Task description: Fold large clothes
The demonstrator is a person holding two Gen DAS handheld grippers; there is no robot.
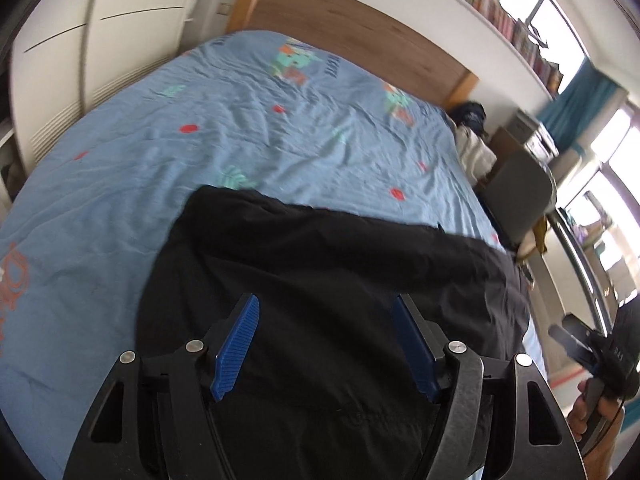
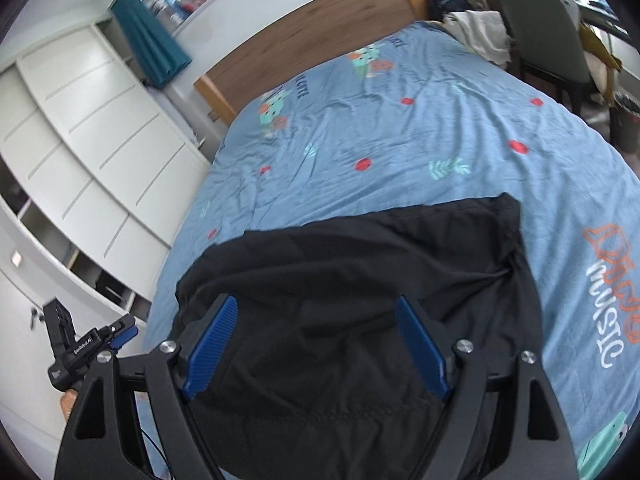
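A large black garment [image 1: 320,280] lies spread on the near part of a bed with a blue printed cover [image 1: 240,128]; it also shows in the right wrist view [image 2: 360,272], on the same cover [image 2: 400,140]. My left gripper [image 1: 326,312] hovers above the garment, open and empty, blue pads [image 1: 236,352] wide apart. My right gripper [image 2: 318,312] is also open and empty above the garment. The right gripper also shows at the right edge of the left wrist view [image 1: 588,344], and the left gripper at the left edge of the right wrist view [image 2: 96,340].
A wooden headboard [image 1: 352,28] stands at the far end. White wardrobes [image 2: 80,140] line one side. A grey chair [image 2: 540,32], a pile of clothes [image 2: 480,32] and a bin [image 2: 626,120] stand on the other side. A bookshelf [image 1: 500,12] hangs above.
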